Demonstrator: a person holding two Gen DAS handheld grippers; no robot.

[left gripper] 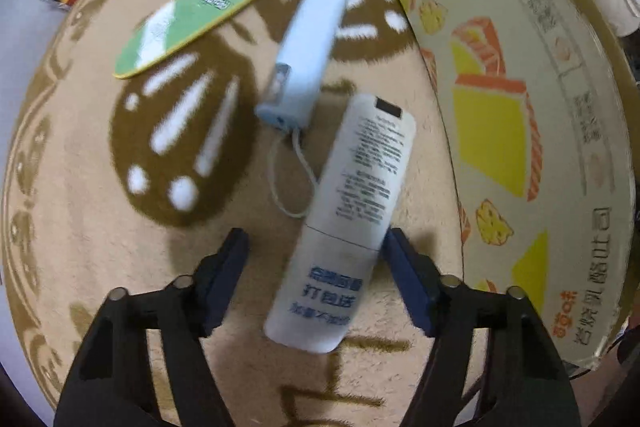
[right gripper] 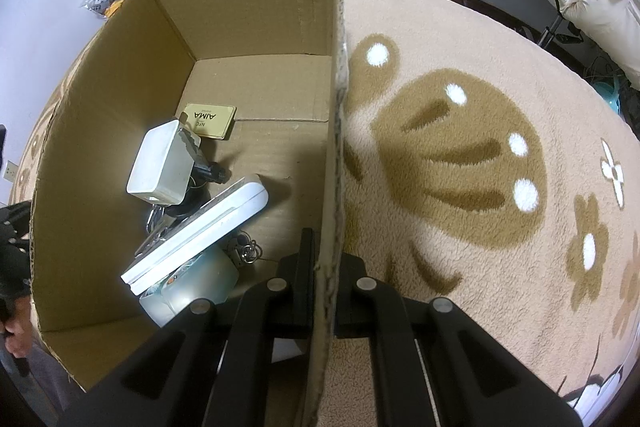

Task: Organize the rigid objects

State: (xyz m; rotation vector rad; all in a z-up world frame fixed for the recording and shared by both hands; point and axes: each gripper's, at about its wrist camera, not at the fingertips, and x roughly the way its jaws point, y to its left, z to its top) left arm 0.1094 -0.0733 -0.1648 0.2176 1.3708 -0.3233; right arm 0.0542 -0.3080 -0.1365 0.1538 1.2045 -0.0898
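Beige plush rug (left gripper: pixel 80 187) with brown shell shapes carries everything in the left wrist view. Far left on it lies a flat green card (left gripper: pixel 192 19) with a yellow edge. Right of that, a pale blue handheld device (left gripper: pixel 308 47) lies slanted, its white cord loop (left gripper: pixel 288 171) trailing from the near end. Just beside the loop, a white tube (left gripper: pixel 344 223) with printed text and blue characters lies on the rug, its near half between the fingers of the left tongs (left gripper: pixel 314 287). Those tongs stand wide open; the right finger (left gripper: pixel 408 283) seems to touch the tube's edge while the left one stays apart from it, so nothing is gripped. Along the right side rises the printed outer wall of a cardboard box (left gripper: pixel 520 107) with yellow and orange pictures.

From the right wrist view, the same cardboard box (right gripper: pixel 120 107) is seen from above. Inside it, toward the near left, sit a white square adapter (right gripper: pixel 160 163), a tan card (right gripper: pixel 210 119) farther back, a flat white case (right gripper: pixel 200 235) leaning over a clear plastic tub (right gripper: pixel 200 287), and a small key ring (right gripper: pixel 246 251). The right tongs (right gripper: pixel 326 287) are closed on the box's right wall, one finger inside and one outside. Right of the wall spreads bare rug (right gripper: pixel 480 187) with brown flowers
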